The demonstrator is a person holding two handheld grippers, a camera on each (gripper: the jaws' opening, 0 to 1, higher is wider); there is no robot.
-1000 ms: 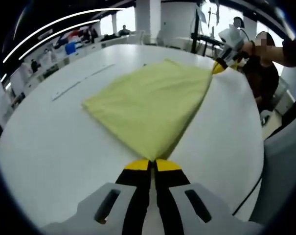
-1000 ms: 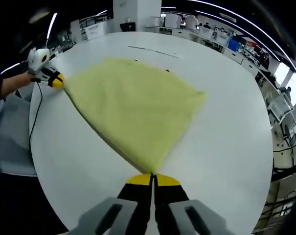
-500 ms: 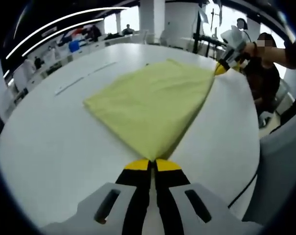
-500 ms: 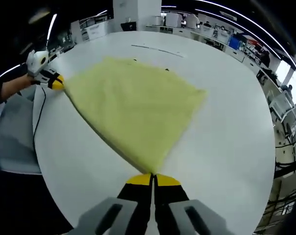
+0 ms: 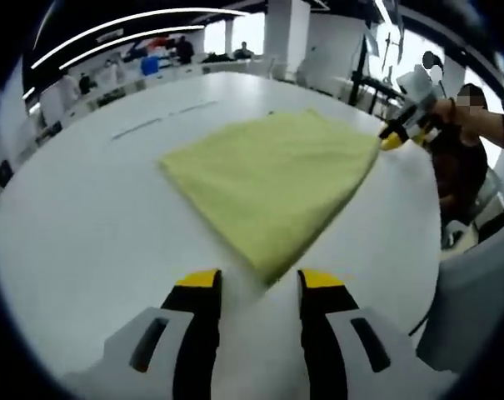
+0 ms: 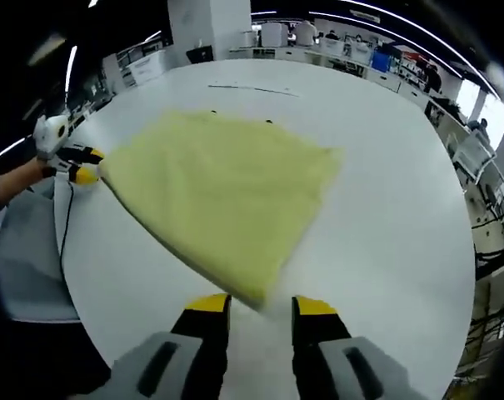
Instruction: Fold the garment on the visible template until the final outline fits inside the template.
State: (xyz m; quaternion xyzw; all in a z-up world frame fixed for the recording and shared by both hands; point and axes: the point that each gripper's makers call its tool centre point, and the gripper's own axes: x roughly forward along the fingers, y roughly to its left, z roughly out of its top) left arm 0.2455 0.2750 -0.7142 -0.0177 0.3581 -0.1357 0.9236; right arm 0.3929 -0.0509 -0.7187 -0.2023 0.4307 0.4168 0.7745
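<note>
left claw (image 5: 253, 282) open | right claw (image 6: 261, 305) open | yellow garment (image 5: 276, 175) flat on table (image 5: 85, 242)

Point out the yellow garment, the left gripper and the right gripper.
yellow garment (image 5: 272, 179): left gripper view, middle of the cloth.
left gripper (image 5: 260, 287): left gripper view, midway between its open jaws.
right gripper (image 6: 261, 307): right gripper view, midway between its open jaws.

Garment (image 5: 272, 175): yellow cloth, matt, soft fine nap, ahead of jaws. Table (image 5: 85, 225): white, smooth, faint sheen, under jaws. Left gripper (image 5: 259, 287): matt black jaws, yellow tips, grey plastic body. Right gripper (image 6: 261, 308): same finish.
</note>
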